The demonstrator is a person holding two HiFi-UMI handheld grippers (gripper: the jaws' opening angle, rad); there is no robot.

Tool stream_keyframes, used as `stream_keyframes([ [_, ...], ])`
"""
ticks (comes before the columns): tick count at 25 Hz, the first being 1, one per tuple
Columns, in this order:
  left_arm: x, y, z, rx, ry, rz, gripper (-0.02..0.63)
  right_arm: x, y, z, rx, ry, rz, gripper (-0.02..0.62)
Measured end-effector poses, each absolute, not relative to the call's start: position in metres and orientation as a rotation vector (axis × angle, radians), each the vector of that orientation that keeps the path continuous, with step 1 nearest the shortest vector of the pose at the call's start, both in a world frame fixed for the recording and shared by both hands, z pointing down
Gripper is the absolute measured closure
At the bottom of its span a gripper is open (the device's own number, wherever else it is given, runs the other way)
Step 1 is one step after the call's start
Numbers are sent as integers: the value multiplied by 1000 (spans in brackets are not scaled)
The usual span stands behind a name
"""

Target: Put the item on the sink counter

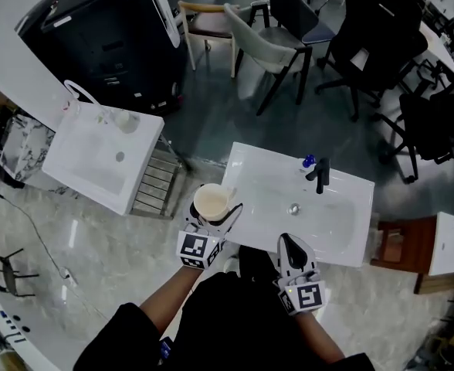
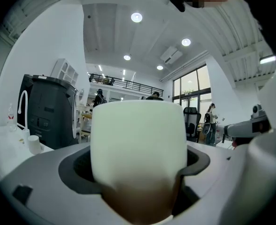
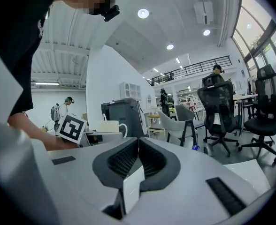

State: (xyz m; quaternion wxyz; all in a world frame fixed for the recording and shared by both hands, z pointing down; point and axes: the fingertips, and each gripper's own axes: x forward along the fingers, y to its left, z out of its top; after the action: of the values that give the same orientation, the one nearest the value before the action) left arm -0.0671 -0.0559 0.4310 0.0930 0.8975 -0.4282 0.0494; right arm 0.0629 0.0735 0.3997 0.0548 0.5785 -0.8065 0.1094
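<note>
At 9 o'clock of the counter [image 1: 244, 165], your left gripper [image 1: 215, 213] grips the cup [image 1: 211, 200]; right gripper [image 1: 290, 246] closed, empty. Transport step; next, lower cup toward 2 o'clock.

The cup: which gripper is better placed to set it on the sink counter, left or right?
Left. The left gripper is shut on the cup, close to the left edge of the sink counter. The right gripper is shut and empty, near the front edge.
</note>
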Motion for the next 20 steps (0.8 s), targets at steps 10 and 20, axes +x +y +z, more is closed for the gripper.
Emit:
stream_keyframes([
  [10, -18, -152, 471, 2620, -1276, 173, 146, 98, -35, 425, 1727, -2435, 376, 563],
  [20, 23, -227, 547, 2665, -1217, 235, 146, 110, -85, 492, 1514, -2424, 517, 563],
])
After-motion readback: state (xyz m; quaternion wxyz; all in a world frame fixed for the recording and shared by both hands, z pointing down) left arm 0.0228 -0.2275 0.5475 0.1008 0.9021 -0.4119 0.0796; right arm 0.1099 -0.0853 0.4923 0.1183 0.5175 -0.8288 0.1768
